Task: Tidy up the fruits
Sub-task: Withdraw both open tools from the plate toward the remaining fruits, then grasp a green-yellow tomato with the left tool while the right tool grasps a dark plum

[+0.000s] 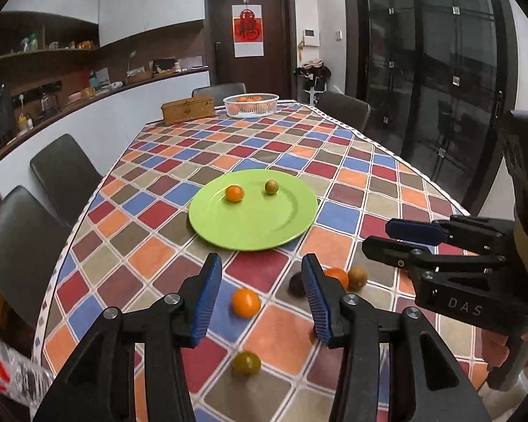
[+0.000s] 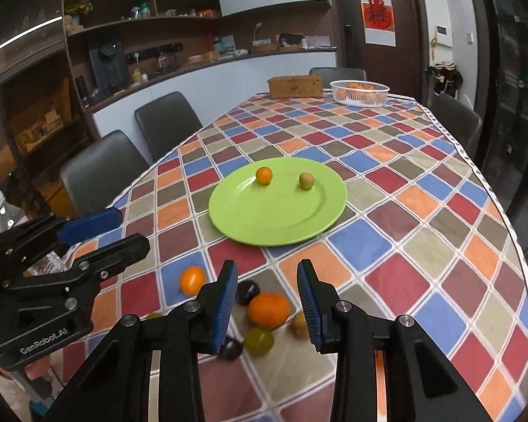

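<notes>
Both grippers, left gripper and right gripper, hang wide and hold nothing over loose fruits between their fingers, green plate with two fruits just ahead.

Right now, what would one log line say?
left gripper: open, empty | right gripper: open, empty | green plate: two fruits | loose fruits near grippers

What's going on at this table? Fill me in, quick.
A person is sorting small fruits onto a round green plate, holding one pair of tongs in each hand. A small orange fruit and a small greenish-brown fruit already sit on the plate. Both the left tongs and right tongs are open and empty, hovering over the loose fruits on the checkered tablecloth, including a larger orange tangerine.
</notes>
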`<state>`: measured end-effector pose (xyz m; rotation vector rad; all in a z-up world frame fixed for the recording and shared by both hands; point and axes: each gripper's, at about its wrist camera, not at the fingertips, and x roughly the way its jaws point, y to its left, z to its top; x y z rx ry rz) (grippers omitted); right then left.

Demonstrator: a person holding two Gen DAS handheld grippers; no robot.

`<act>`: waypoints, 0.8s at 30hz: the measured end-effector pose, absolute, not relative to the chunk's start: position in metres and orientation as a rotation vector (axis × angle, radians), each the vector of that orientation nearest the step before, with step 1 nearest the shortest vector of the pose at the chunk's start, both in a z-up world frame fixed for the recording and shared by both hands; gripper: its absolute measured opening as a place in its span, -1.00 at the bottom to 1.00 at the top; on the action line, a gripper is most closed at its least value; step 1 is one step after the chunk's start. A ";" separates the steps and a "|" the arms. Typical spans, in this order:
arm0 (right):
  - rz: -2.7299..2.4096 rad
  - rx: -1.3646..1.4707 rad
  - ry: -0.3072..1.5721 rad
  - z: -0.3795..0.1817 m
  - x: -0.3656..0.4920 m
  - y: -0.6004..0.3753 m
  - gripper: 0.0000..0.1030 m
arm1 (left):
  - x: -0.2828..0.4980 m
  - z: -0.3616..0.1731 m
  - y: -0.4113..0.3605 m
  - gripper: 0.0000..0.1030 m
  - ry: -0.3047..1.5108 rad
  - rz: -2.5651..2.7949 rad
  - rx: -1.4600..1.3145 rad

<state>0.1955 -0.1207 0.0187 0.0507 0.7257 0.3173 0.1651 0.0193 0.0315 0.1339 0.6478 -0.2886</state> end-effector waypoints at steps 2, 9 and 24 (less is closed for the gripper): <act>0.322 0.063 0.723 0.018 0.187 -0.118 -0.21 | 0.158 0.032 0.024 -0.04 0.643 -0.284 0.116; 0.348 0.077 0.728 0.008 0.165 -0.103 -0.16 | 0.128 0.022 0.039 0.12 0.616 -0.238 0.137; 0.339 0.074 0.779 -0.025 0.147 -0.084 -0.16 | 0.107 -0.020 0.061 0.17 0.638 -0.221 0.112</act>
